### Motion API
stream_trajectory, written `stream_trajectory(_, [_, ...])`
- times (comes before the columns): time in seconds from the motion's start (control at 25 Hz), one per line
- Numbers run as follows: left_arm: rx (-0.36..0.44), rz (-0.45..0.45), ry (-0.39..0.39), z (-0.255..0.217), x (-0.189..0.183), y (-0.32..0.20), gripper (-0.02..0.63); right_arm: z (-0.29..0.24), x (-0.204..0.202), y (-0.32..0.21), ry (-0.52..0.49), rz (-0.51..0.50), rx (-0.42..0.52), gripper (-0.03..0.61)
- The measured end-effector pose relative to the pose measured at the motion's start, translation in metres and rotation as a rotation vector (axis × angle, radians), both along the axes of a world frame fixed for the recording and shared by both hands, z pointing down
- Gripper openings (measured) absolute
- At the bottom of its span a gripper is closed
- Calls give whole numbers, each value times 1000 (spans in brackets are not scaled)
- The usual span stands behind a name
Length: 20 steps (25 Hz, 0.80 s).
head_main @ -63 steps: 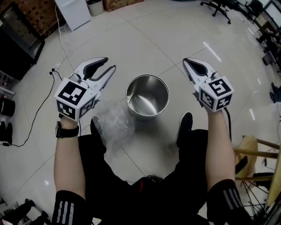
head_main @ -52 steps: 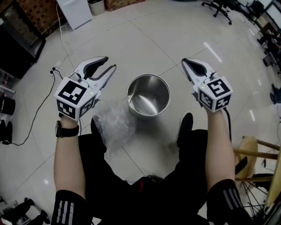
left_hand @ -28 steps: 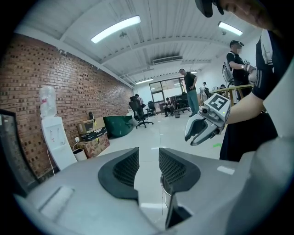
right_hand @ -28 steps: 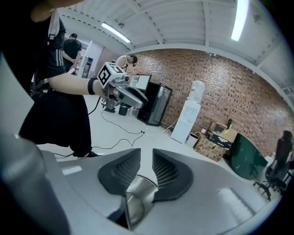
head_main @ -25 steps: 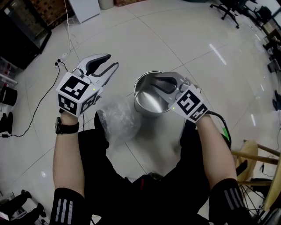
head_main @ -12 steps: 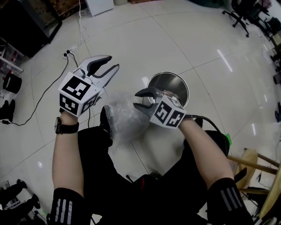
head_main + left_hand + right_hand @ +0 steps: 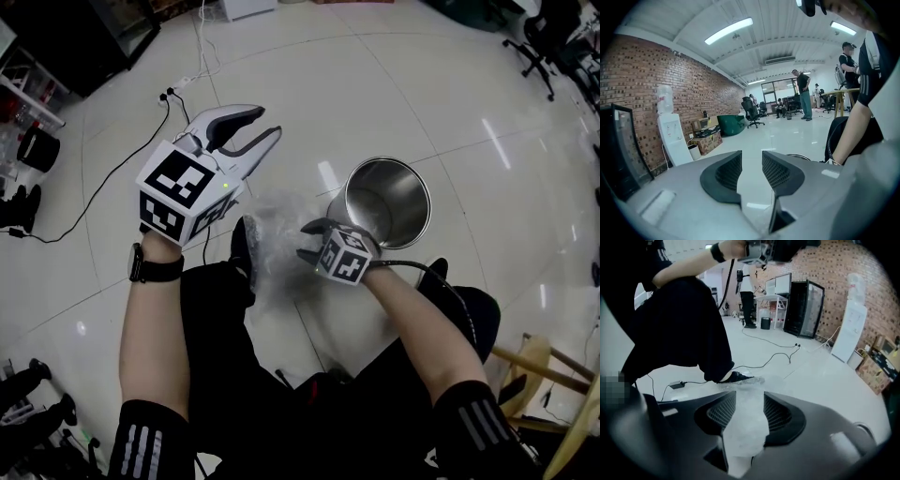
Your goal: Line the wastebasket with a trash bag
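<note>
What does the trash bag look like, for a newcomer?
Find the shiny steel wastebasket on the white tiled floor. Just left of it in the head view lies the trash bag: a crumpled clear plastic heap, the only see-through thing there.

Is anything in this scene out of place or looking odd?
Only the trash bag: it lies crumpled on the floor beside the upright wastebasket, next to the person's shoe, not lining it. The right tongs, whose jaws have just been opening, straddle it.
</note>
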<state>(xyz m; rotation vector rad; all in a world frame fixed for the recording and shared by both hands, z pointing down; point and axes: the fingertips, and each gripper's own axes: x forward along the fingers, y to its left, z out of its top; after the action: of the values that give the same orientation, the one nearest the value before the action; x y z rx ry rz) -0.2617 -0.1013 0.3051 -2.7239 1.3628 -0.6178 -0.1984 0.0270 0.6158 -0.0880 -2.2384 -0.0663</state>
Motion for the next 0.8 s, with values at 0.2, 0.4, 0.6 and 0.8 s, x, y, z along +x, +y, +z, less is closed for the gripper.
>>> stream_trajectory(0.2, [15,8,15,-5,-2,3,127,46,-3,14,99,-25,19,215])
stream_trajectory(0.4, [26,12,31,-10,-3,5,127,81,-2,17,180,-11,18,221])
stream_trajectory(0.6, [20,15,31,-9,-5,6,127,108,2,23,238,-4,2,215])
stream_trajectory(0.8, [24,19,40,-12,-4,2,127,108,3,20,216,19,33,23])
